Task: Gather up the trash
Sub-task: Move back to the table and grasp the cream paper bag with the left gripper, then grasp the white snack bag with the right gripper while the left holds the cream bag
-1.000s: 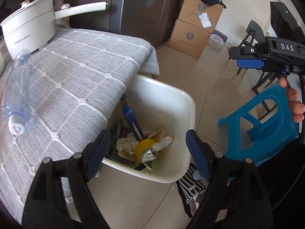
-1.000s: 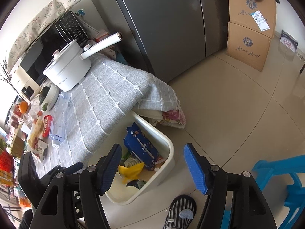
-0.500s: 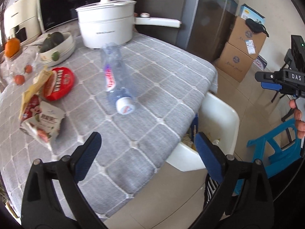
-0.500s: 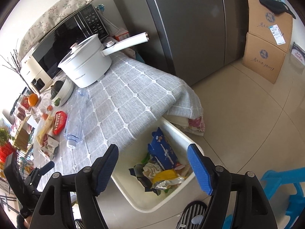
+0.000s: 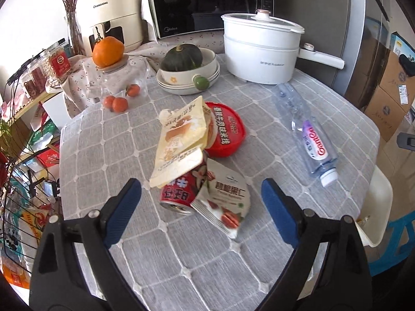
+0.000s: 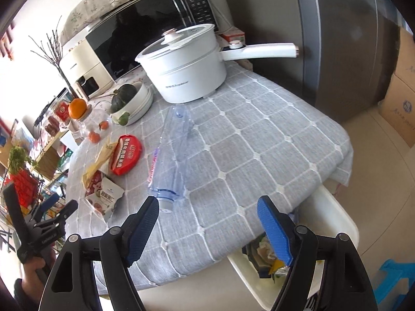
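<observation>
Trash lies on the grey checked tablecloth (image 5: 207,259): a red can (image 5: 181,194) on its side, a white nut packet (image 5: 225,202), a yellow snack bag (image 5: 181,140), a red round lid (image 5: 225,132) and an empty clear bottle (image 5: 308,134). My left gripper (image 5: 202,212) is open and empty, just in front of the can and packet. My right gripper (image 6: 207,233) is open and empty above the table's near edge, close to the bottle's cap (image 6: 164,206). The white bin (image 6: 334,230) with trash inside stands below the table edge at the right.
A white pot (image 5: 259,51), a bowl with a squash (image 5: 186,70), oranges (image 5: 116,102), a microwave (image 5: 202,2) and an air fryer (image 5: 109,13) crowd the table's far side. Cardboard boxes (image 5: 394,96) and a blue stool (image 6: 396,280) stand on the floor at the right.
My left gripper has swung from over the bin up and left to face the trash on the table. My right gripper has moved in closer over the table edge. Both stayed open.
</observation>
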{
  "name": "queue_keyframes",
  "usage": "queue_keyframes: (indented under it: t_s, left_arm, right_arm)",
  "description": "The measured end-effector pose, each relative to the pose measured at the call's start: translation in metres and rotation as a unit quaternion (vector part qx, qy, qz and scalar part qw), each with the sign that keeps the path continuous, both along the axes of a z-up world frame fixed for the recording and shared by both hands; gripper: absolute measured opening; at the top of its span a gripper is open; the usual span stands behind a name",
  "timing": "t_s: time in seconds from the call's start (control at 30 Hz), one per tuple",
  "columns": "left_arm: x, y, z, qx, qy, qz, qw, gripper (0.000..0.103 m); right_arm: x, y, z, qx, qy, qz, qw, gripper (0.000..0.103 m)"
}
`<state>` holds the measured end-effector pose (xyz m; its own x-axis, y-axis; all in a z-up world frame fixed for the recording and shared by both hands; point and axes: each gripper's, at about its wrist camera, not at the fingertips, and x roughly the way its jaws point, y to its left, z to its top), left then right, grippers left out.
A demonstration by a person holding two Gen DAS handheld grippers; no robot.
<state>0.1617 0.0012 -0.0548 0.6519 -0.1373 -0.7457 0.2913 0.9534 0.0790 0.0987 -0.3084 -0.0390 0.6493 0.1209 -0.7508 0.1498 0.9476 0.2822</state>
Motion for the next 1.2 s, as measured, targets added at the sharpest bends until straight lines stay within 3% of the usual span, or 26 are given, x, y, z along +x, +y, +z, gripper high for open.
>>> queue_keyframes:
  t_s: [0.37,0.47,0.5,0.53,0.77,0.93,1.2]
  left_arm:
    - [0.053,-0.016,-0.037,0.035,0.022,0.001,0.9991,0.05]
    - [0.057,-0.012,-0.035,0.024,0.014,0.013,0.9995,0.027]
    - [0.058,-0.009,-0.032,0.017,0.01,0.016,0.9997,0.012]
    - [0.057,-0.006,-0.028,0.014,0.005,0.021,0.9997,0.006]
    - [0.033,0.03,0.003,-0.049,-0.001,0.054,0.9973,0.003]
    - [0.003,0.065,0.026,-0.117,0.002,0.087,0.9894,0.002]
    - [-0.02,0.1,0.028,-0.14,0.003,0.105,0.9846,0.002]
  right_arm:
    - [0.037,0.041,-0.012,-0.042,0.018,0.043,0.998,0.08]
    - [0.039,0.041,-0.016,-0.042,0.024,0.041,0.998,0.08]
    - [0.04,0.042,-0.016,-0.042,0.025,0.041,0.998,0.08]
    - [0.04,0.043,-0.017,-0.043,0.026,0.041,0.998,0.08]
    - [0.044,0.066,-0.02,-0.05,0.028,0.055,0.997,0.08]
    - [0.051,0.108,-0.026,-0.06,0.028,0.092,0.994,0.08]
    - [0.06,0.179,-0.049,-0.084,0.041,0.153,0.984,0.08]
